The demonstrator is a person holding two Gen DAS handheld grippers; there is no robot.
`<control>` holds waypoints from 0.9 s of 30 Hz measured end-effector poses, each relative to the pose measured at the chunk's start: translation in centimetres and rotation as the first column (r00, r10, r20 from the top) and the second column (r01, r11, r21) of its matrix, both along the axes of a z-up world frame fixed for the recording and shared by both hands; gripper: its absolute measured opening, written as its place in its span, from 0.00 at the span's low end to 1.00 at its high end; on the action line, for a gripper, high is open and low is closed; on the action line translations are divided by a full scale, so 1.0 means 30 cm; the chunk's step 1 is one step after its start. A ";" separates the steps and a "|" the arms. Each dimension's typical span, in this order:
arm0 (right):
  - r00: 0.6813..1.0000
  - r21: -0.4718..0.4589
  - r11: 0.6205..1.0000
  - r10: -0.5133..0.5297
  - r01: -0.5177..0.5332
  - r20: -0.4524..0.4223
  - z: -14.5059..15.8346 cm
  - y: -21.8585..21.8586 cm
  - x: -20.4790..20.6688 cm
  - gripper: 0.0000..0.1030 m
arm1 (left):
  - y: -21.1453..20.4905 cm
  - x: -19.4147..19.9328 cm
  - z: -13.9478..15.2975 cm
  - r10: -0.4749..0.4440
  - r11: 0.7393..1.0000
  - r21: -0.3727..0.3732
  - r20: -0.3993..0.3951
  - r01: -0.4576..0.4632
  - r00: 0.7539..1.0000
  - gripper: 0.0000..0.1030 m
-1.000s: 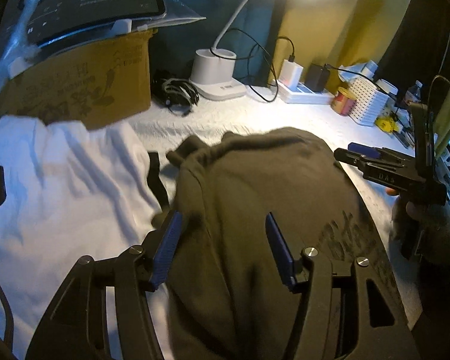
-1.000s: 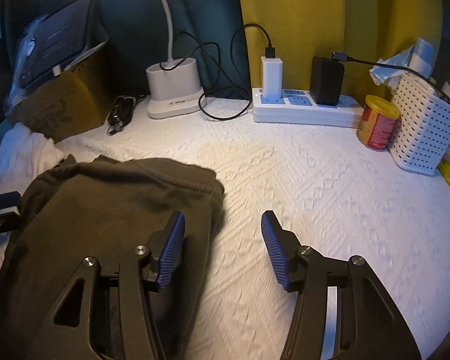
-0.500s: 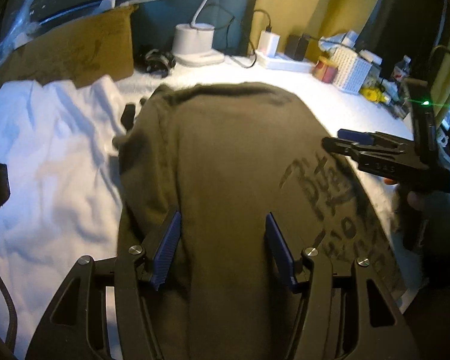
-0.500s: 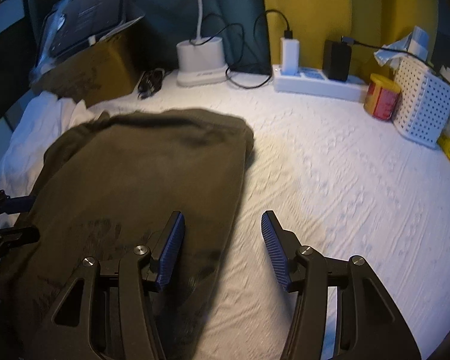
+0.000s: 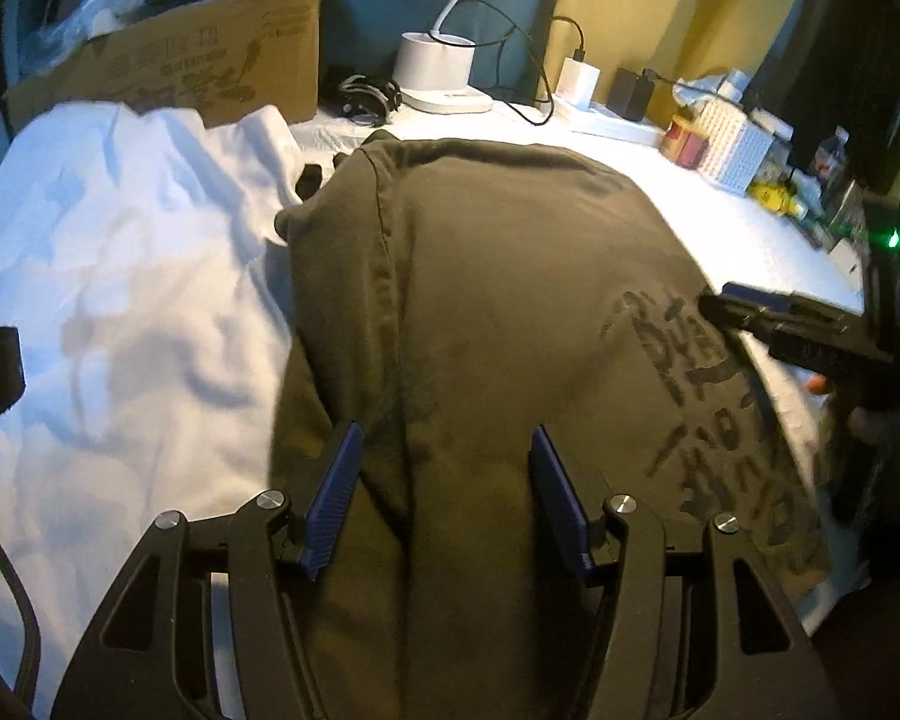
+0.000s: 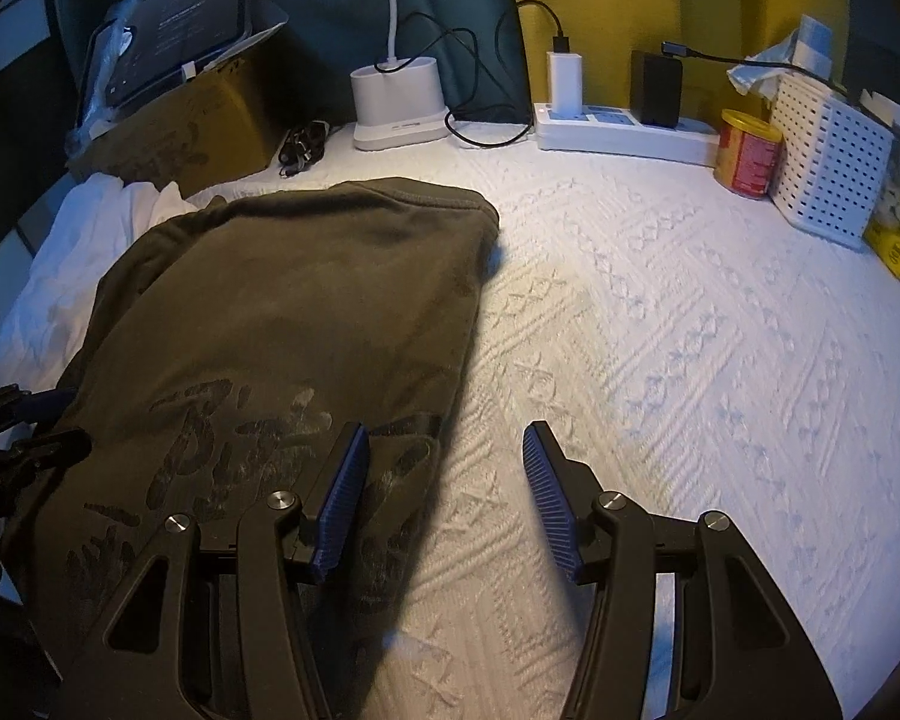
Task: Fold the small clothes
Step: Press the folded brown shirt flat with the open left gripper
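An olive-green garment (image 5: 510, 312) with dark printed lettering lies spread flat on the white textured cover; it also shows in the right wrist view (image 6: 282, 324). My left gripper (image 5: 444, 486) is open and empty, low over the garment's near part. My right gripper (image 6: 444, 486) is open and empty, its left finger over the garment's right edge and its right finger over bare cover. The right gripper also shows in the left wrist view (image 5: 744, 312) at the garment's right side.
A white cloth (image 5: 120, 300) lies left of the garment. A cardboard box (image 5: 198, 72), a lamp base (image 6: 396, 102), a power strip (image 6: 624, 126), a red can (image 6: 747, 153) and a white basket (image 6: 828, 174) line the back.
The garment was bunched and lifted a second ago and now lies spread flat. Both grippers have drawn back toward its near edge and stayed open.
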State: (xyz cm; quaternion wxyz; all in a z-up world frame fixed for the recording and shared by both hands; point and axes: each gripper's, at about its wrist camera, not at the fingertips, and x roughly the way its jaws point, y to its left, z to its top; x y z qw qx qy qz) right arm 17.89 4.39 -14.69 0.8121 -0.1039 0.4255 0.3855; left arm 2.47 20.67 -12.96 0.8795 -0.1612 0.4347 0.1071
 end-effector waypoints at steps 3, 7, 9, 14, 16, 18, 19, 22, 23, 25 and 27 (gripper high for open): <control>1.000 0.013 1.000 0.001 -0.001 -0.013 -0.002 -0.014 -0.016 0.55 | -0.025 -0.018 0.018 -0.026 0.999 -0.040 0.031 0.027 0.999 0.57; 1.000 0.012 1.000 0.007 -0.007 -0.010 -0.003 -0.024 -0.041 0.55 | -0.074 -0.021 0.016 -0.050 0.998 -0.037 0.019 0.051 0.999 0.77; 1.000 0.012 1.000 0.006 -0.006 -0.008 -0.004 -0.031 -0.053 0.55 | -0.091 -0.020 -0.002 -0.062 0.997 -0.037 -0.005 0.062 0.998 0.77; 1.000 0.009 1.000 0.006 -0.006 -0.006 -0.007 -0.052 -0.079 0.55 | -0.102 -0.039 -0.019 -0.057 0.998 0.024 -0.024 0.058 0.998 0.78; 1.000 0.011 1.000 0.009 -0.009 -0.007 -0.007 -0.063 -0.089 0.55 | -0.102 -0.045 -0.021 -0.050 0.998 0.039 -0.027 0.051 0.998 0.79; 1.000 0.010 1.000 0.015 -0.015 -0.007 -0.009 -0.077 -0.100 0.55 | -0.101 -0.054 -0.019 -0.042 0.998 0.048 -0.032 0.044 0.999 0.79; 1.000 0.011 1.000 0.016 -0.016 -0.008 -0.009 -0.085 -0.106 0.55 | -0.102 -0.058 -0.016 -0.035 0.998 0.054 -0.035 0.037 0.999 0.79; 1.000 0.016 1.000 0.015 -0.015 -0.012 -0.010 -0.108 -0.119 0.55 | -0.099 -0.073 -0.011 -0.011 0.998 0.058 -0.042 0.014 0.999 0.79; 1.000 0.018 1.000 0.016 -0.015 -0.014 -0.009 -0.118 -0.124 0.55 | -0.101 -0.077 -0.009 -0.004 0.998 0.065 -0.043 0.007 0.999 0.79; 1.000 0.021 1.000 0.020 -0.020 -0.018 -0.008 -0.132 -0.132 0.55 | -0.112 -0.079 0.000 0.009 0.997 0.081 -0.043 -0.006 0.999 0.79; 0.999 0.027 0.999 0.027 -0.026 -0.026 -0.007 -0.150 -0.138 0.56 | -0.127 -0.075 0.011 0.022 0.995 0.099 -0.044 -0.017 0.999 0.79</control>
